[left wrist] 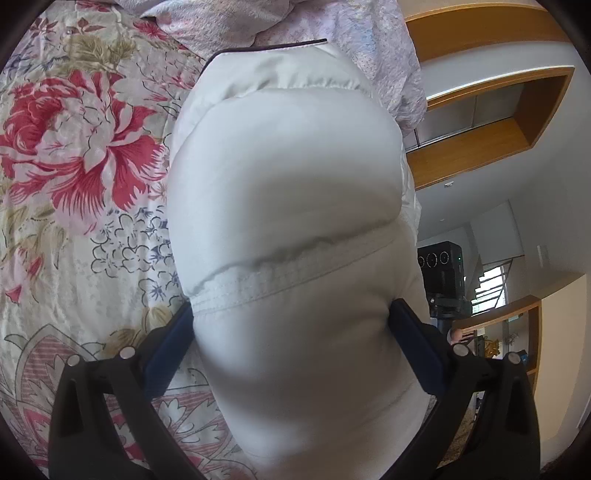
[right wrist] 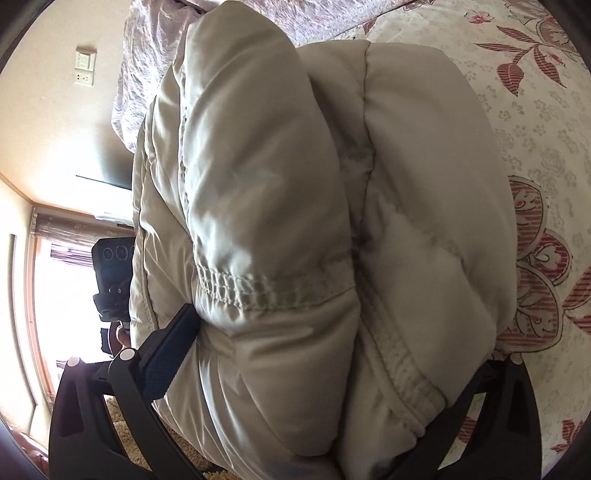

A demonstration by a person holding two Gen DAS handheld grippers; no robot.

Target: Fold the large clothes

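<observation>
A white puffy quilted jacket (left wrist: 284,177) fills the middle of the left wrist view, with a dark trimmed edge at its far end. My left gripper (left wrist: 291,325) is shut on a thick fold of it, blue pads pressing both sides. In the right wrist view the same jacket (right wrist: 295,184) bulges in several padded folds with stitched seams. My right gripper (right wrist: 317,332) is shut on that bundle; its left pad (right wrist: 166,354) shows and the right finger is mostly hidden by fabric.
A floral bedspread (left wrist: 85,155) with red and pink flowers lies under the jacket, also in the right wrist view (right wrist: 535,147). A crumpled pale lilac blanket (left wrist: 351,33) lies at the far end. Wooden shelves (left wrist: 491,122), a window (right wrist: 55,295) and a black device (left wrist: 443,273) stand beyond the bed.
</observation>
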